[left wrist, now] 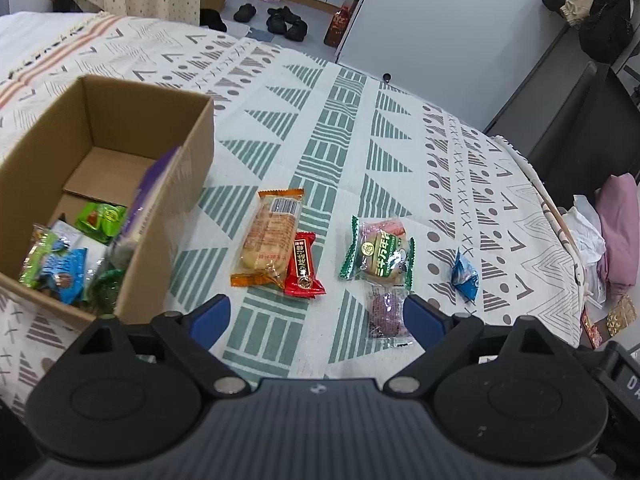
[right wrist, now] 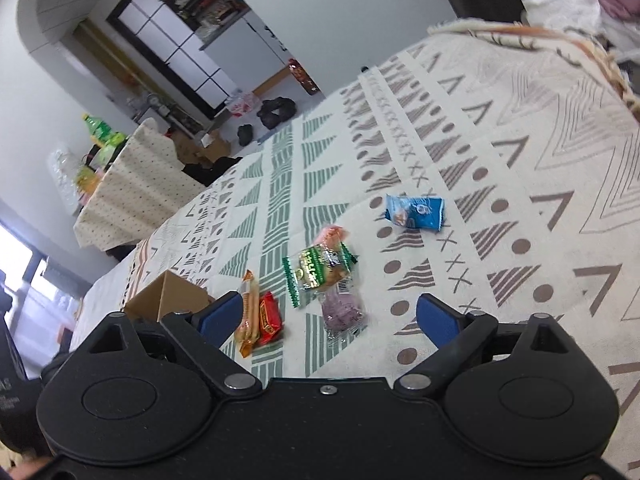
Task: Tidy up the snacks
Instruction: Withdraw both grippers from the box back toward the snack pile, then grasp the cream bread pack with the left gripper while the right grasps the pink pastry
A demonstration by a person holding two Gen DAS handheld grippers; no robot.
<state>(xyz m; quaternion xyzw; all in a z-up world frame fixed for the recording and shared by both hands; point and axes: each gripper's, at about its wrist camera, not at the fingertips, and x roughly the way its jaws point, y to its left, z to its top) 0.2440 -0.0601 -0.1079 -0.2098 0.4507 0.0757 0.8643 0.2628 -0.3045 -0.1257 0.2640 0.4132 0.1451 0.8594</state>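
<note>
A cardboard box point(left wrist: 192, 148) stands at the left on the patterned cloth and holds several wrapped snacks point(left wrist: 60, 264). Loose on the cloth lie an orange bread pack point(left wrist: 268, 240), a red snack point(left wrist: 305, 266), a green-edged cake pack point(left wrist: 380, 254), a purple pack point(left wrist: 386, 312) and a blue pack point(left wrist: 464, 276). My left gripper point(left wrist: 316, 318) is open and empty, above the cloth just before the red and purple packs. My right gripper point(right wrist: 330, 318) is open and empty, with the purple pack point(right wrist: 344, 312) between its fingers' line; the blue pack point(right wrist: 416, 212) lies farther off.
The cloth-covered table point(left wrist: 460, 140) drops off at the right, where pink and white laundry point(left wrist: 616, 232) lies. Shoes point(left wrist: 286, 22) sit on the floor beyond. A second draped table with bottles point(right wrist: 100, 132) stands at the far left in the right wrist view.
</note>
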